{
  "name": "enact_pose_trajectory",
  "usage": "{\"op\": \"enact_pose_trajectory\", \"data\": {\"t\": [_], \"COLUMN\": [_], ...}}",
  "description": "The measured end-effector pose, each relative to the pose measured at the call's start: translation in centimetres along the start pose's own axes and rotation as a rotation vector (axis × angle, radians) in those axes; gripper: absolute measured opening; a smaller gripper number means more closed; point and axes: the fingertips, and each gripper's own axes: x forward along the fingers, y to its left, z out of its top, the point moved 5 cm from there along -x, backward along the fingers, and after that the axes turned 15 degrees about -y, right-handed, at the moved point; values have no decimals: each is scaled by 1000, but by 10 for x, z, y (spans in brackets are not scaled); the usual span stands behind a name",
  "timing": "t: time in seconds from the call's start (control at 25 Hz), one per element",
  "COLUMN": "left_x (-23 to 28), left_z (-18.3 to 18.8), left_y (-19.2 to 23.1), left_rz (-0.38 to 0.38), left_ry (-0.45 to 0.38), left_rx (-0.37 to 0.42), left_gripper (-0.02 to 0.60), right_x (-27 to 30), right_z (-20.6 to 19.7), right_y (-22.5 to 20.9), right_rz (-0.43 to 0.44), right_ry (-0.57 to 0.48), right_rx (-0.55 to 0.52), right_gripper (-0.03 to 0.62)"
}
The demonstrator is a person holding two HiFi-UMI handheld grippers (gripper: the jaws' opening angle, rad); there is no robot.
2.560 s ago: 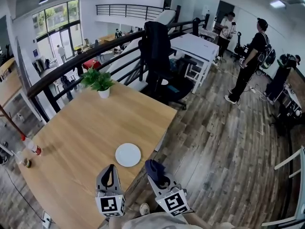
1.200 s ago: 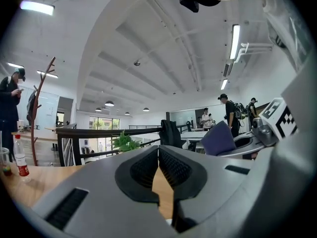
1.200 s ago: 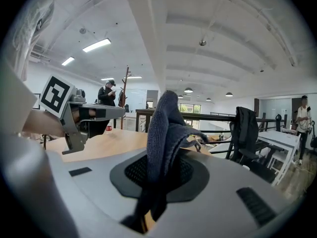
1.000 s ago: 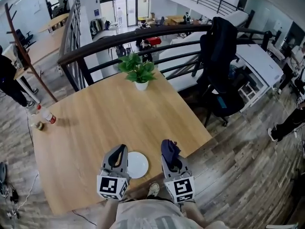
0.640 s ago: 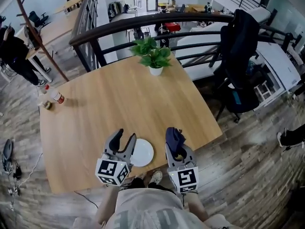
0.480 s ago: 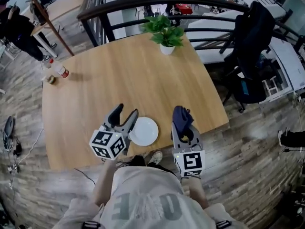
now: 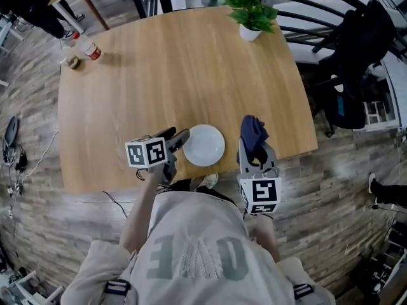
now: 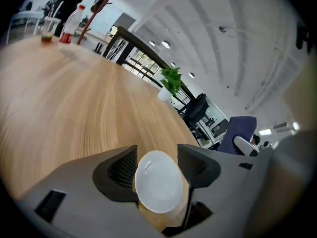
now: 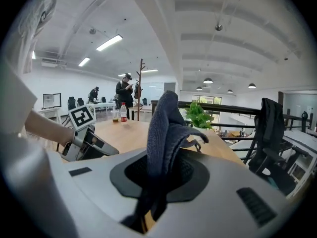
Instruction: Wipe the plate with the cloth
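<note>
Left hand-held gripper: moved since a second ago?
Yes. Left hand-held gripper swung in to the left rim of the plate; jaws have just been opening, plate between, ungripped.

A light wooden worktop fills the upper middle of the head view, on a floor of grey-brown planks. A potted plant stands near the worktop's upper right corner. A bottle with a red label and a small cup stand at its upper left corner. A black office chair sits at the upper right, and a thin cable trails over the floor at the left. In the right gripper view a black railing runs behind the worktop under a white ceiling with a strip light. A wooden coat stand rises beside a standing person.
</note>
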Motion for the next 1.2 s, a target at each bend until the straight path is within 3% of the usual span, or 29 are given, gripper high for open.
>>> {"op": "enact_pose_trajectory", "data": {"t": [0.12,0.32,0.64,0.8,0.96,1.2], "left_x": [4,-1,6,5,4,5], "left_z": [-29,-59,-67,-75,-77,-78], "left_y": [17,27,25,29,35,34], "left_rz": [15,25,21,54,73,75], "left_ry": [61,143,149,181,178,183], "left_rx": [-176,-255,-209,-214,-257,-248], "left_gripper": [252,250,205,103,46,40], "right_x": [5,7,10,11,15,25], "right_z": [-5,-9,-22,-32,-43,-64], "right_y": [6,15,22,32,41,35], "right_rz": [-3,-2,22,45,77,112], "right_ry": [21,44,89,114,151,241], "right_rx": [-4,3,11,7,3,-159], "right_gripper": [57,57,57,57,57,57]}}
